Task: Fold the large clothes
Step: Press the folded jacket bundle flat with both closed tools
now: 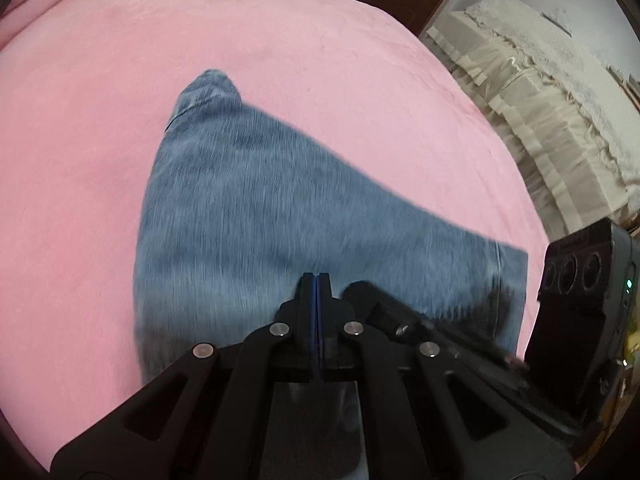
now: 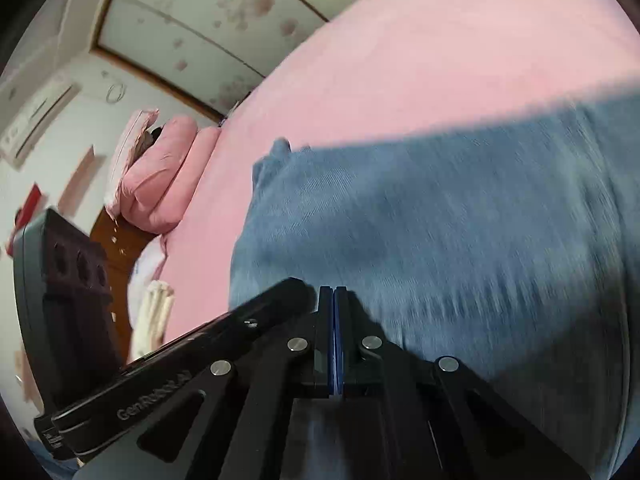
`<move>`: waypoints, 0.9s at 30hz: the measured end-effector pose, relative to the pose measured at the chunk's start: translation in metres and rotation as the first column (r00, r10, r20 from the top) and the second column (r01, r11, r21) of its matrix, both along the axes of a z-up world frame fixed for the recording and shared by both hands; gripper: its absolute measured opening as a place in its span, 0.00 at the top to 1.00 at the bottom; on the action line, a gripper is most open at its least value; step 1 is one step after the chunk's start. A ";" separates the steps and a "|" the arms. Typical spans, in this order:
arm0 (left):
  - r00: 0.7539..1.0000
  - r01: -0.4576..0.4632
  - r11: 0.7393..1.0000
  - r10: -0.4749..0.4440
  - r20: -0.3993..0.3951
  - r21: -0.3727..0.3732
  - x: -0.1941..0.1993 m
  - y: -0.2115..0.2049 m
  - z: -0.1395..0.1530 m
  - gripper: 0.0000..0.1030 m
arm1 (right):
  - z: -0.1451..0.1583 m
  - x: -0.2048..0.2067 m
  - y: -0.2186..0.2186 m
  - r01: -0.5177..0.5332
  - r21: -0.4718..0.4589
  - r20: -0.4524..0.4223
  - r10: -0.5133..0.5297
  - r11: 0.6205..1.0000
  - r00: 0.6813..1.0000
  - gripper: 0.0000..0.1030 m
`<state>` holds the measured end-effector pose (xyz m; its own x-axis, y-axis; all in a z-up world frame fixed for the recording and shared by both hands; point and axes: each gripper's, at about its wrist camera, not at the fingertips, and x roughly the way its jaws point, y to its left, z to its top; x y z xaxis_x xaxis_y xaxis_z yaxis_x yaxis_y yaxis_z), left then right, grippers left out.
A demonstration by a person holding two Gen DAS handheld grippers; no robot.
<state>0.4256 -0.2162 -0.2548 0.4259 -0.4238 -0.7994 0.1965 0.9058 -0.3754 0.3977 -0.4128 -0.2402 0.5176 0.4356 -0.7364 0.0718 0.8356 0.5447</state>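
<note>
— Where lettering shows on the black arm of the other tool, in the right wrist view: reads "GenRobot.AI", white, partly smeared.
— Denim?
— Blue jeans (image 1: 288,200), faded twill, blurred, spread over the fuzzy pink bedspread (image 1: 100,120); narrow rounded end farthest away.
— Left gripper (image 1: 316,280)?
— Blue pads pressed together, over the denim; cannot tell whether cloth is pinched.
— Right gripper (image 2: 333,292)?
— Same: pads together, above the jeans; grip unclear.

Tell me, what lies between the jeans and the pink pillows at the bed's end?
Only bare pink bedsheet lies between the jeans and the pink pillows; the right wrist view shows it.
</note>
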 end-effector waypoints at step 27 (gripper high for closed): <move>0.993 -0.116 0.993 0.116 -0.015 0.012 -0.010 0.012 0.004 1.00 | 0.005 -0.022 -0.019 0.007 -0.152 -0.039 -0.013 0.988 0.999 1.00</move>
<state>0.4153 -0.2044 -0.2506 0.4587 -0.3632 -0.8110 0.0840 0.9263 -0.3673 0.3754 -0.4323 -0.2349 0.4900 0.3124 -0.8138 0.0995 0.9074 0.4083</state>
